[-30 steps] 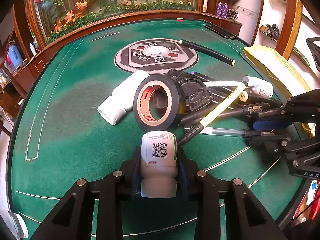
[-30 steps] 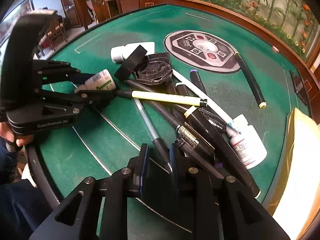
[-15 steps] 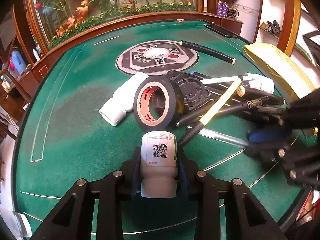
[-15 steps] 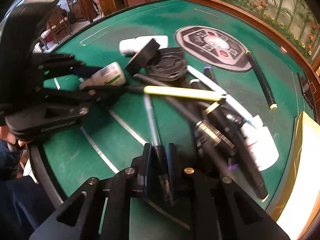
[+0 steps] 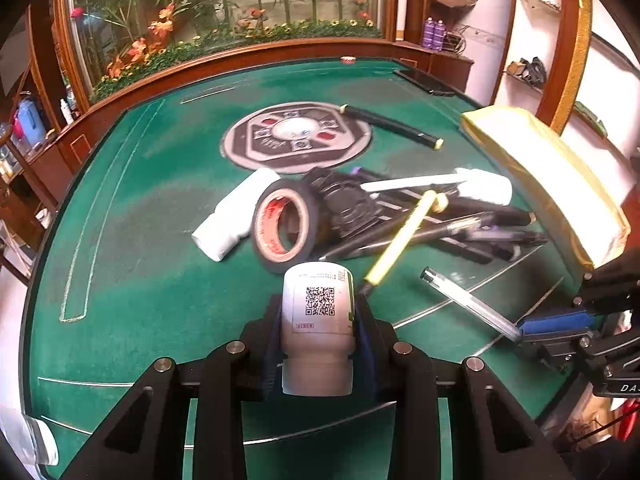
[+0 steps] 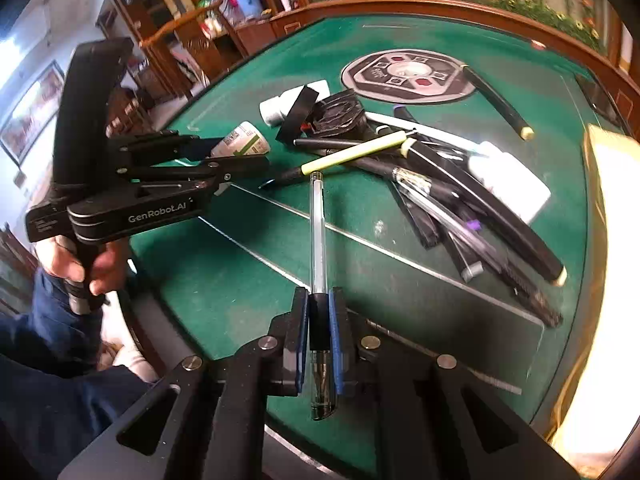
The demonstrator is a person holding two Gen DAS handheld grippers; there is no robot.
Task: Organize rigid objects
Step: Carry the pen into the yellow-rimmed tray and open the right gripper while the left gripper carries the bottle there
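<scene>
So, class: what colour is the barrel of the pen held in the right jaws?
Clear, with a black grip section; the pen shows best in the right wrist view.

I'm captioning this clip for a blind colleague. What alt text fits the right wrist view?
The right tool is shut on a clear pen by its black grip, above a green felt table. To the left, a hand holds the left tool, clamped on a white bottle; pens and markers lie heaped beyond.
</scene>
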